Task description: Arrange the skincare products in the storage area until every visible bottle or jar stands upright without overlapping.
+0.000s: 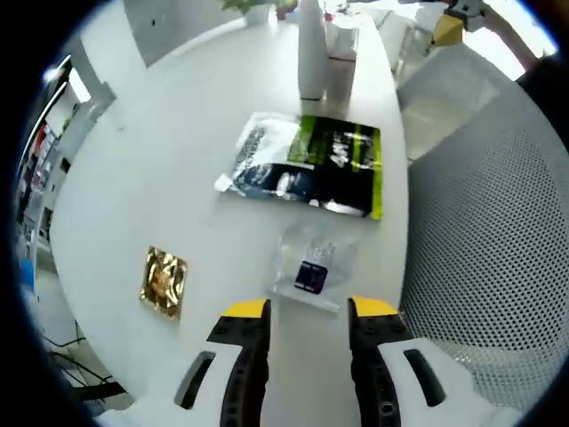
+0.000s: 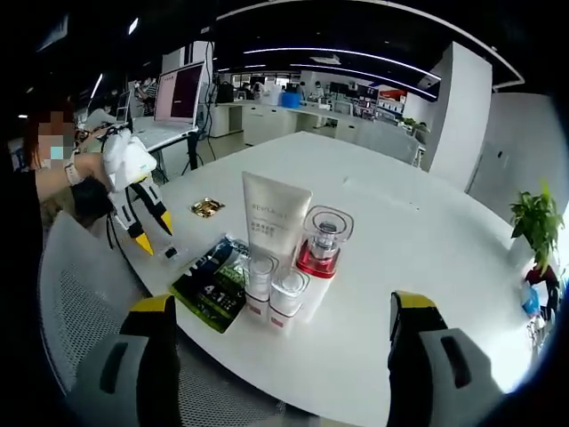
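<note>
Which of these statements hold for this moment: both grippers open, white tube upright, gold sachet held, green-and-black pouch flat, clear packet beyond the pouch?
1. The left gripper and right gripper are both open and hold nothing. True.
2. The tall white squeeze tube stands upright. True.
3. The small gold foil sachet is held in a gripper. False: it lies on the white table, untouched.
4. The green-and-black foil pouch lies flat. True.
5. The small clear plastic packet lies beyond the pouch. False: it is nearer the left gripper.
</note>
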### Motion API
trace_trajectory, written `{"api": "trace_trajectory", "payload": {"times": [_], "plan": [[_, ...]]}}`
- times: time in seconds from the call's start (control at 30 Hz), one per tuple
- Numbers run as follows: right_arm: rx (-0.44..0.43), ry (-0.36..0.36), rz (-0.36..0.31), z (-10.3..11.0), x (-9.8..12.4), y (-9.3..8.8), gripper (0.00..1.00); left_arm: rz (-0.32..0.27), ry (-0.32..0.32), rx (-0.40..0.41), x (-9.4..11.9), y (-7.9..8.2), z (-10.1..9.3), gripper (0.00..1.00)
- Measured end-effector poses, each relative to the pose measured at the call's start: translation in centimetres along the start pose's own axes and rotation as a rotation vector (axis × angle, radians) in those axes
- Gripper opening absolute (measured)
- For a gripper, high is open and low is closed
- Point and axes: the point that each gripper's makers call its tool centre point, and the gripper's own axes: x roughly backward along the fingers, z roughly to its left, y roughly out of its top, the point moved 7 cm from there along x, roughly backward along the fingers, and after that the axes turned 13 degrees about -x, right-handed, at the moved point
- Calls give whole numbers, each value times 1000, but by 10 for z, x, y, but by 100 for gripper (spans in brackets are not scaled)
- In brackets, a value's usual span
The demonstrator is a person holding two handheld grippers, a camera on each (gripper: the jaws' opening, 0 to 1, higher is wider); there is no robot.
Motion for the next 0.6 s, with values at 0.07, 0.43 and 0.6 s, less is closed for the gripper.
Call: {"api": "trace_trajectory", "payload": {"times": [0.07, 0.43, 0.6], "plan": [[-6, 3, 0, 1, 0, 0, 99, -20, -11, -9, -2, 3, 0, 43], [-13, -10, 2, -2, 3, -2, 99, -20, -35, -119, -23, 10, 1, 49], [-14, -15, 4, -2, 3, -2, 99, -33, -34, -114, -25, 11, 6, 49]]}}
